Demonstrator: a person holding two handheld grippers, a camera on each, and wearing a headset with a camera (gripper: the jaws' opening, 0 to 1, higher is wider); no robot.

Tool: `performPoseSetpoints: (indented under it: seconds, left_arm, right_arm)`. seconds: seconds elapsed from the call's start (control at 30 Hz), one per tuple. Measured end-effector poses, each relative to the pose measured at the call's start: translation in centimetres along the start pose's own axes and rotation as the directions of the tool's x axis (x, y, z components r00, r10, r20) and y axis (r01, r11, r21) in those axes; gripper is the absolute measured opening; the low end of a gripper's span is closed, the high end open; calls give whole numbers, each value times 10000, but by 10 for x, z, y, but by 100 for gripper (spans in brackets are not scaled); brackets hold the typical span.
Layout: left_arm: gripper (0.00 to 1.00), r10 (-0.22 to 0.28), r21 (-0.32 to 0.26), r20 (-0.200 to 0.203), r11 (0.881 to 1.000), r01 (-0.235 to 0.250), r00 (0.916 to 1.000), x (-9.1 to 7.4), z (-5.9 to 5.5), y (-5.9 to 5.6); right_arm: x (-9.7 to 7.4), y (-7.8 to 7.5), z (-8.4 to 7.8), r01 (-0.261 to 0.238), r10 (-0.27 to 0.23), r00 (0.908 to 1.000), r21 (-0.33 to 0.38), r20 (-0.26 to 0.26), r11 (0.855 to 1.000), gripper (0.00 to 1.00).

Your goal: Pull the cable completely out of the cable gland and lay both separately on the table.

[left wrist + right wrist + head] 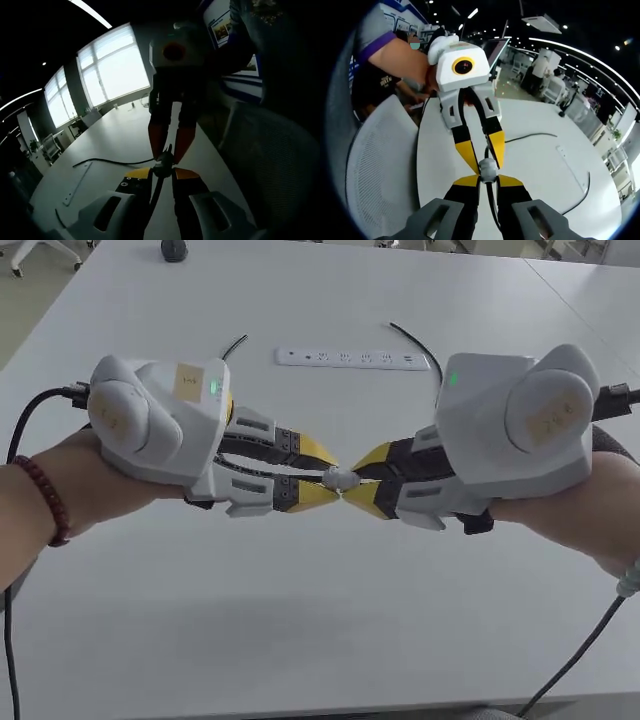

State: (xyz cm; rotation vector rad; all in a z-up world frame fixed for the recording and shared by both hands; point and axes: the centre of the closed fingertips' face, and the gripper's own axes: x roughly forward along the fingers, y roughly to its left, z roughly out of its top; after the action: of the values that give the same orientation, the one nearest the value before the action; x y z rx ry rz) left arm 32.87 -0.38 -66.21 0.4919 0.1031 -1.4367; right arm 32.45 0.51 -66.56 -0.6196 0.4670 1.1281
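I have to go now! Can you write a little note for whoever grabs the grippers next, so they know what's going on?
Left gripper: jaws shut at the gland, with the cable running back between them.
Right gripper: jaws shut at the gland from the opposite side.
Both meet tip to tip above the table.
Done: gland and cable are lifted and gripped.
Left: the cable is not yet out. Pull it fully free, then lay the two apart on the table.

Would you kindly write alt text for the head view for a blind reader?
The left gripper and right gripper meet tip to tip above a white table, claws pinched on a small pale cable gland threaded with a black cable. A white power strip lies behind.
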Motion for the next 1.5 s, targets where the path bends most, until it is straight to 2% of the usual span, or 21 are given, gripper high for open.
performPoseSetpoints:
  seconds: [0.2,0.37,0.5,0.7,0.87,1.0,1.17,1.2,1.23,1.37,1.43,1.47,1.5]
  left_arm:
    - [17,-23,53,-48,10000,24,10000,-1,0,-2]
    - [17,-64,50,96,10000,64,9999,-3,2,-4]
    - [17,-27,173,186,9998,23,9998,-5,4,-5]
    - [16,62,-120,344,9999,-57,9994,-6,5,-4]
    - [16,202,-87,349,9998,-199,9992,-7,6,-2]
    - [16,387,-409,432,9985,-369,9983,-8,7,1]
    - [16,505,-563,365,9972,-484,9981,-9,9,4]
    - [16,541,-721,379,9961,-513,9978,-9,9,4]
    - [16,589,-833,374,9950,-557,9976,-10,10,5]
    - [16,718,-1137,306,9912,-679,9969,-10,10,7]
    - [16,790,-1362,339,9879,-737,9963,-11,12,9]
    - [16,809,-1559,324,9849,-749,9962,-11,12,10]
    - [16,850,-1672,337,9828,-782,9958,-11,13,11]
  right_arm:
    - [-1,2,0,-56,57,10000,-126,37,9999,8]
    - [-2,3,2,-152,158,9997,-341,173,9993,8]
    - [-4,5,3,-105,129,9996,-882,266,9960,8]
    - [-4,5,5,-27,65,9996,-1315,285,9913,7]
    - [-4,2,7,101,-51,9995,-1620,313,9867,7]
    - [-4,-1,8,199,-139,9993,-1773,348,9840,7]
    - [-5,-3,10,381,-296,9986,-2143,430,9760,7]
    - [-6,-3,10,455,-362,9983,-2274,451,9727,7]
    - [-6,-6,12,692,-575,9971,-2793,500,9577,7]
    - [-6,-6,13,1043,-907,9943,-3415,556,9341,7]
    - [-8,-8,15,1313,-1166,9913,-3897,612,9115,7]
    - [-8,-8,16,1428,-1296,9897,-4229,599,8948,7]
    - [-8,-9,16,1596,-1480,9871,-4655,616,8705,7]
